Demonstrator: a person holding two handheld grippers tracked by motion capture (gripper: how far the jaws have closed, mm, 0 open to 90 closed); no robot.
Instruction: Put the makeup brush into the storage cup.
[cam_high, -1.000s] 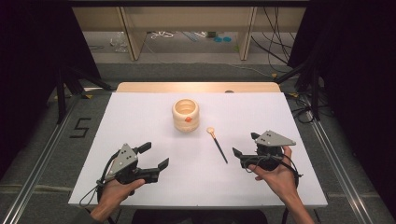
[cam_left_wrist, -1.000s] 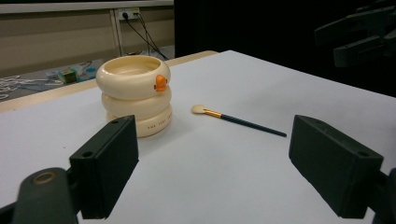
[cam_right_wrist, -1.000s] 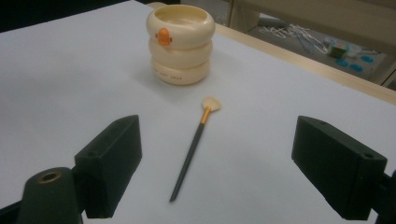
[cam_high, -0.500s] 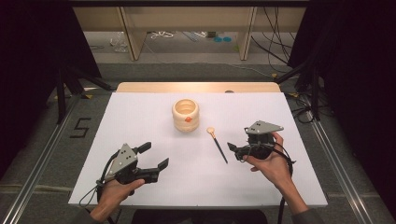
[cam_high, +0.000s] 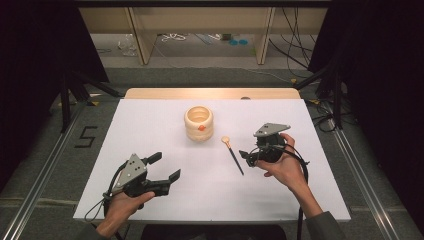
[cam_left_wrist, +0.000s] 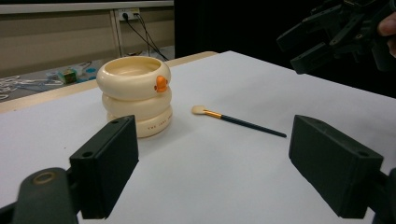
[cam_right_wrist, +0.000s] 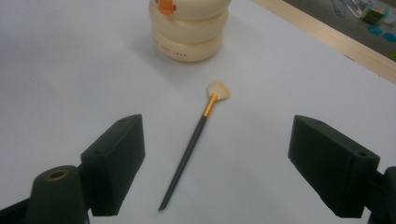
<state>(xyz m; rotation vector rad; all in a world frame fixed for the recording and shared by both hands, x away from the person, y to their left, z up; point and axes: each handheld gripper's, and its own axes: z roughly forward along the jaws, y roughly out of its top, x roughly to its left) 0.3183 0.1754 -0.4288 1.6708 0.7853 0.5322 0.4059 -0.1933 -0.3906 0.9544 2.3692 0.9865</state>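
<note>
My right gripper (cam_high: 248, 156) hangs spread just beside the tip of the thin dark-handled, pale-bristled makeup brush (cam_high: 233, 154) lying on the white desk (cam_high: 300, 195), seemingly not touching; my left gripper (cam_high: 165, 167), also spread, sits well apart

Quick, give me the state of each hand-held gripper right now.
Left hand-held gripper: open, holding nothing.
Right hand-held gripper: open, holding nothing, jaws either side of the brush on the table.
</note>
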